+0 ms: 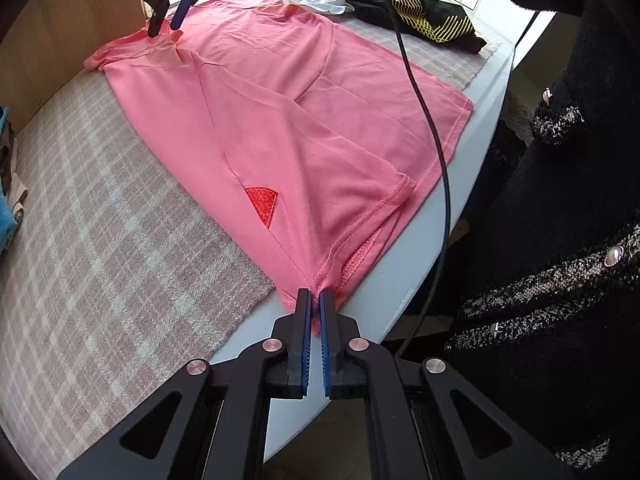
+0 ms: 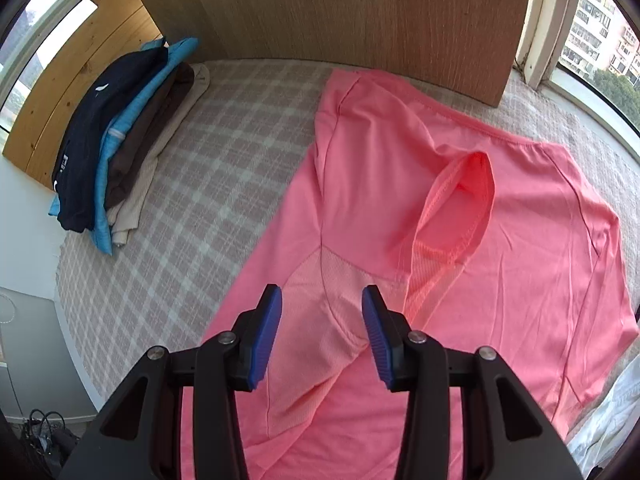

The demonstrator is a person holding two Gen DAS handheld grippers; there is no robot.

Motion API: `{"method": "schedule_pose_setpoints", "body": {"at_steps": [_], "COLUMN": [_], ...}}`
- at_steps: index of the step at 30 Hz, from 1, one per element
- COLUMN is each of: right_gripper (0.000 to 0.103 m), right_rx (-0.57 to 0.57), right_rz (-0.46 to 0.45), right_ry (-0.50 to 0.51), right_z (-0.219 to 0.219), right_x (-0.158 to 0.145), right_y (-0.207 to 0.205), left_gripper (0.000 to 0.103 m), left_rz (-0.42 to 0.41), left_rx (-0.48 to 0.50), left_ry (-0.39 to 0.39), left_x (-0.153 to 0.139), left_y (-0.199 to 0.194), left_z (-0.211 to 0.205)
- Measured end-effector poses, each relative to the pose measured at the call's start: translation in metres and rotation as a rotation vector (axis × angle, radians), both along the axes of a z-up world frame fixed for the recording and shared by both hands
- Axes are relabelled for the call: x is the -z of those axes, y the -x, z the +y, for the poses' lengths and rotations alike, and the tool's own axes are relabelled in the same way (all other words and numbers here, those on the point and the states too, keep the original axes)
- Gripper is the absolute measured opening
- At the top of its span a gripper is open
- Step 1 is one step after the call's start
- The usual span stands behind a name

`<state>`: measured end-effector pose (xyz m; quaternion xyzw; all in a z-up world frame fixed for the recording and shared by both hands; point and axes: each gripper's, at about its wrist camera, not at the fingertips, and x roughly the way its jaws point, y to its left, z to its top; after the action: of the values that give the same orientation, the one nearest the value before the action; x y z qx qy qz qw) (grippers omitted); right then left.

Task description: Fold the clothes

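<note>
A pink T-shirt (image 1: 288, 112) lies spread on a checked cloth, one side folded over, a red triangular patch (image 1: 262, 200) showing near its lower part. My left gripper (image 1: 315, 294) is shut on a bunched corner of the shirt at the near table edge. My right gripper (image 1: 166, 28) hovers at the shirt's far end, by the sleeve and collar. In the right wrist view that gripper (image 2: 322, 294) stands open just above the pink T-shirt (image 2: 500, 240), its blue pads (image 2: 266, 336) either side of a mesh panel, with the collar opening (image 2: 460, 208) just beyond.
A pile of folded clothes (image 2: 120, 152) sits at the left on the checked cloth (image 2: 208, 168). Unfolded white and black-yellow garments (image 1: 424, 20) lie at the far end. A black cable (image 1: 432, 140) crosses the shirt. A person in a dark jacket (image 1: 560, 240) stands at the right. A wooden panel (image 2: 360, 12) backs the table.
</note>
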<state>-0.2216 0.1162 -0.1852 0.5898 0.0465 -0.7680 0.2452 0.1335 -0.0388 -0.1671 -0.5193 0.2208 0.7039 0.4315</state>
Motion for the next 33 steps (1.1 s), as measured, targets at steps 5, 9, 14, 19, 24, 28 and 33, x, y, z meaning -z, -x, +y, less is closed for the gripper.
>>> {"method": "schedule_pose_setpoints", "body": {"at_steps": [5,9,14,19,24,28,33], "right_gripper": [0.041,0.041,0.041,0.004,0.007,0.053,0.053], "right_rx": [0.017,-0.006,-0.024,-0.016,0.001,0.01,-0.046], "right_rz": [0.135,0.152,0.115,0.099,0.081,0.155,0.242], "right_ry": [-0.082,-0.128,-0.18,-0.165,-0.127,-0.175,-0.177], "right_z": [-0.035,-0.046,-0.056,-0.045,-0.029,-0.033,-0.046], "right_x": [-0.01,-0.005,0.019,0.021,0.021,0.004,-0.013], "right_y": [0.064,0.104,0.131,0.136,0.144,0.135,0.117], "left_gripper": [0.03,0.035,0.036,0.019,0.01,0.01,0.01], "left_rz": [-0.029,-0.064,-0.12,-0.153,-0.156,-0.162,-0.166], "left_rx": [-0.134,-0.264,-0.303,-0.239,-0.203,-0.198,-0.213], "left_ry": [-0.056,-0.109,-0.118,-0.112,-0.108,-0.099,-0.08], "left_x": [-0.007,-0.006,0.017,0.031,0.029,0.028,0.025], "left_y": [0.009,0.027,0.039,0.03,0.018,0.011,0.003], "left_z": [-0.021,-0.038,-0.032,-0.014,-0.007,-0.003,-0.008]}}
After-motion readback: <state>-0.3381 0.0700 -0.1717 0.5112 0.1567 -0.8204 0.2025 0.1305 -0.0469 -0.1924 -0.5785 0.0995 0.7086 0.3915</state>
